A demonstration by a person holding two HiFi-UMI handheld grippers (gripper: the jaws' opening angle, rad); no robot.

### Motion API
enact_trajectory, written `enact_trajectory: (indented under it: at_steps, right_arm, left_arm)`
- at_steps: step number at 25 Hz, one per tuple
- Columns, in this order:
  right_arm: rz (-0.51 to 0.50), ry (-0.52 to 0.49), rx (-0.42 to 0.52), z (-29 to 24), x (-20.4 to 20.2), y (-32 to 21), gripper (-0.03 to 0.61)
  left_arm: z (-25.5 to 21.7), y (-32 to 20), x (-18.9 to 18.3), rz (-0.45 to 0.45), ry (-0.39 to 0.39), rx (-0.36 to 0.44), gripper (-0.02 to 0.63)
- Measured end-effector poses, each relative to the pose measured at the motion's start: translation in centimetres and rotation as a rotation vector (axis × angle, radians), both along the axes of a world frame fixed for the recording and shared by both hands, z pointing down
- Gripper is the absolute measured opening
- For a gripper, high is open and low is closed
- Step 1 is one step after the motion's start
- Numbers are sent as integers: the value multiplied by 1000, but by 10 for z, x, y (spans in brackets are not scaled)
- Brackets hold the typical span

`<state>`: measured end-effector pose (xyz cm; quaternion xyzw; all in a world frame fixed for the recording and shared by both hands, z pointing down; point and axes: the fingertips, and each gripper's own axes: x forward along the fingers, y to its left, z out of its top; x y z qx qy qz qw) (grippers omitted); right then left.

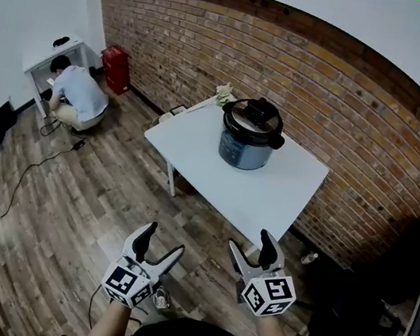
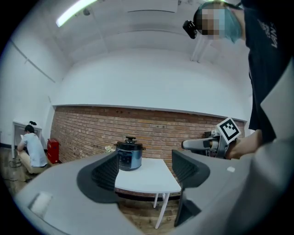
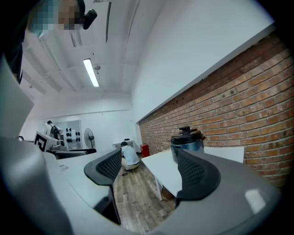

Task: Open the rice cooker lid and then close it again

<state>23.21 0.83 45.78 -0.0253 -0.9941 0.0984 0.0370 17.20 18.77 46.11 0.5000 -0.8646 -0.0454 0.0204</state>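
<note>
At the far left a person (image 1: 78,96) crouches on the wooden floor (image 1: 66,210), well away from the work. Nearer, the left gripper (image 1: 162,242) is held level over the floor with its jaws spread wide and nothing between them; its own view shows only the far-off table through the gap. The white table (image 1: 270,190) stands against the brick wall (image 1: 341,106), and the rice cooker (image 1: 245,149) sits on its far part, near the wall, upright, with its dark lid (image 1: 246,123) down. The right gripper (image 1: 251,244) is likewise fully open and empty, and both are well short of the table. The cooker looks rigid and fairly heavy, so it should stay put under a light pull, though its smooth sides would likely slip in the pads. The lid seems hard and glossy, and its flat top gives little to grip. The black handle (image 1: 262,112) on top looks like the best place to take hold, perhaps with the other gripper steadying the body. Whether the lid hinges, twists or lifts free cannot be told from here.
</note>
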Motion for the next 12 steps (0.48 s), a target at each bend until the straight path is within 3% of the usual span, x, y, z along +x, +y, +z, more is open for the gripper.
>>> enact_trajectory:
  at_steps: [6,12]
  right_arm:
    - [87,-24,-9,-12,-63,22,374]
    - [165,-27,-34,-9,-99,41,374]
  left_arm:
    - [-9,19,-72,92,-12,-17,339]
    - [-8,35,-126,170,-27,-39,339]
